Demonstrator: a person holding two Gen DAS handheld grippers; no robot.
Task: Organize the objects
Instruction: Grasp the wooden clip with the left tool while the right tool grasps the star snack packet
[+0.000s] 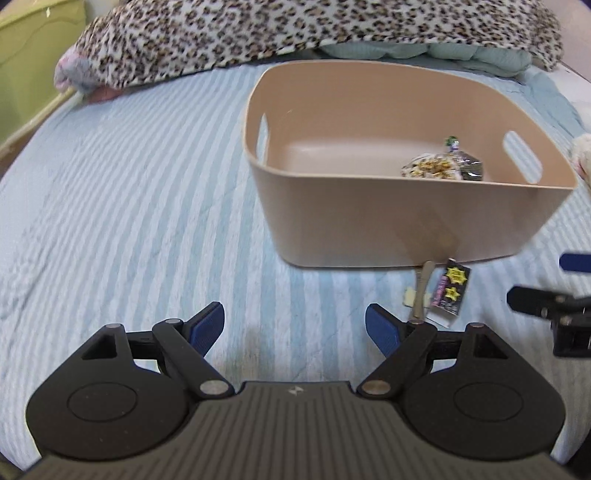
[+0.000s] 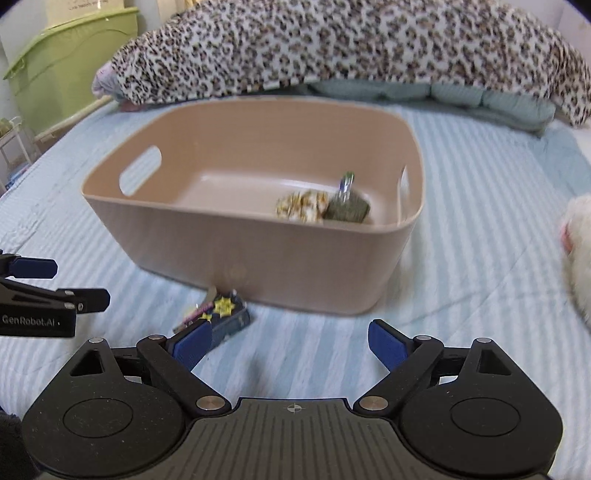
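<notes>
A beige plastic bin [image 1: 424,229] with cut-out handles stands on the striped bed; it also shows in the right wrist view [image 2: 258,266]. Inside it lies a clear snack bag [image 1: 443,168] with a dark end, also seen from the right wrist [image 2: 321,206]. A small dark packet with yellow stars [image 1: 452,288] lies on the bed just in front of the bin, next to a metal utensil handle [image 1: 423,291]. In the right wrist view the packet [image 2: 225,314] lies by my right gripper's left finger. My left gripper [image 1: 294,325] is open and empty. My right gripper [image 2: 290,341] is open and empty.
A leopard-print blanket [image 1: 295,29] over a pale green quilt [image 2: 461,96] lies behind the bin. A green plastic container [image 2: 74,62] stands off the bed at far left. A white fluffy thing [image 2: 580,251] lies at the right edge. Striped bedsheet [image 1: 129,203] spreads left of the bin.
</notes>
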